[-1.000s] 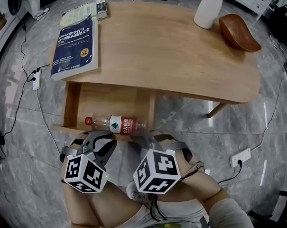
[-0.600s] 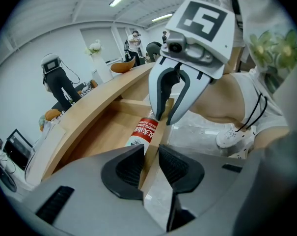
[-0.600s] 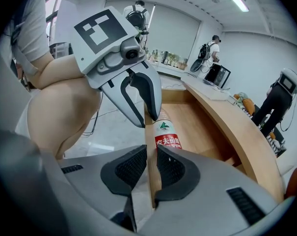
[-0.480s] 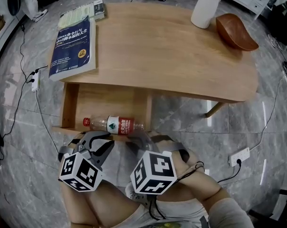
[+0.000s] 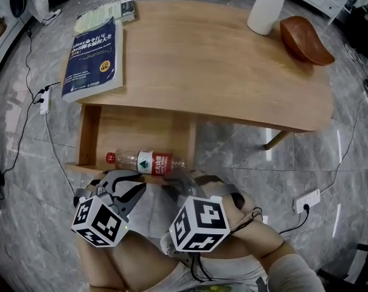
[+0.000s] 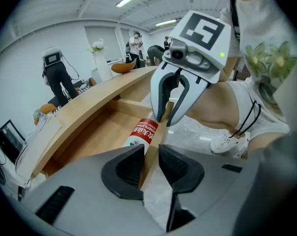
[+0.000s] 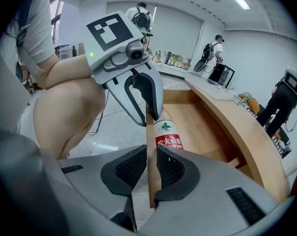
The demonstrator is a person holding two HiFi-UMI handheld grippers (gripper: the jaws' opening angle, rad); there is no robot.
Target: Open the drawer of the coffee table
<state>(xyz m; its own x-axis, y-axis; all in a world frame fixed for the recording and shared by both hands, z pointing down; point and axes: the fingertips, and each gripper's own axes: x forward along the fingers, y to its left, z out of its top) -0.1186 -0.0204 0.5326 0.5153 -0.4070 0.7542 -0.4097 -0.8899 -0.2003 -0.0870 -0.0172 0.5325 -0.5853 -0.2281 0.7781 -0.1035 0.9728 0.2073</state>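
Here, your left gripper point(image 6: 149, 163) and right gripper point(image 7: 149, 167) sit side by side, each with its jaws pinching the near front board point(image 5: 85, 168) of the pale wooden drawer point(image 5: 135, 129). The drawer stands out from under the oval wooden coffee table point(image 5: 220, 66). Just behind the board lies a clear plastic bottle with a red label point(image 5: 146, 161). Farther off on the tabletop, a blue book point(image 5: 92, 56) lies at the left, with a white vase point(image 5: 267, 8) and a brown wooden bowl point(image 5: 305, 41) at the right.
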